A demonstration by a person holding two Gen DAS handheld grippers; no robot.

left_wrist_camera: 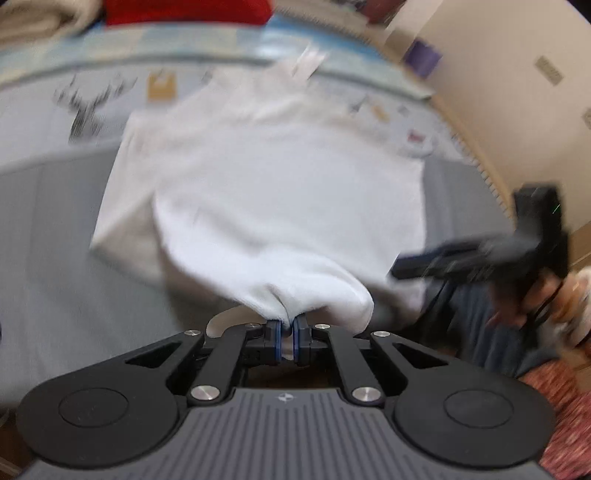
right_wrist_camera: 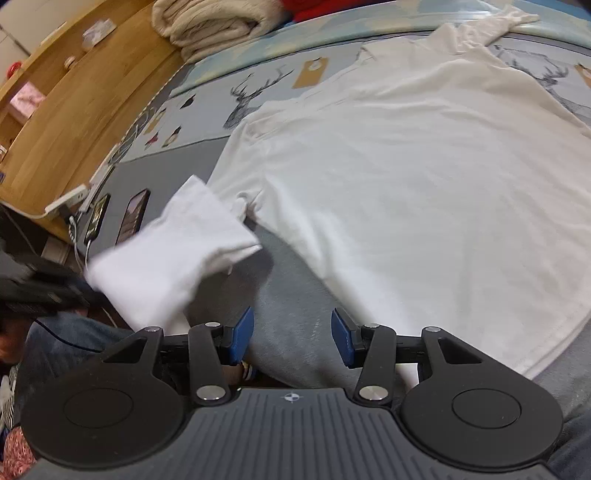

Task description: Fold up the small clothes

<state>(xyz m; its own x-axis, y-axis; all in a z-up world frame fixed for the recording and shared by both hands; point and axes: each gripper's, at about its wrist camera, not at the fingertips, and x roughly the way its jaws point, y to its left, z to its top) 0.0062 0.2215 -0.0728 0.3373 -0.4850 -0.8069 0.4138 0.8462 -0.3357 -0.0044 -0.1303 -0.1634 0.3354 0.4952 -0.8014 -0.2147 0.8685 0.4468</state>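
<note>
A white T-shirt [right_wrist_camera: 406, 158] lies spread on the grey bed cover [right_wrist_camera: 288, 280]. In the left wrist view my left gripper [left_wrist_camera: 287, 334] is shut on the shirt's near sleeve [left_wrist_camera: 295, 291] and holds it lifted; that view is blurred. The lifted sleeve [right_wrist_camera: 173, 251] also shows in the right wrist view, at the left, with the left gripper [right_wrist_camera: 40, 291] as a dark blur behind it. My right gripper [right_wrist_camera: 293, 338] is open and empty over the grey cover, just in front of the shirt's near edge. It shows in the left wrist view [left_wrist_camera: 417, 267] at the right, blurred.
A folded beige blanket [right_wrist_camera: 214, 22] and a red cloth [left_wrist_camera: 184, 11] lie at the far end of the bed. Two phones [right_wrist_camera: 114, 218] and a power strip [right_wrist_camera: 66, 201] lie at the left edge by a wooden headboard [right_wrist_camera: 74, 103]. The bed cover has deer prints [right_wrist_camera: 247, 99].
</note>
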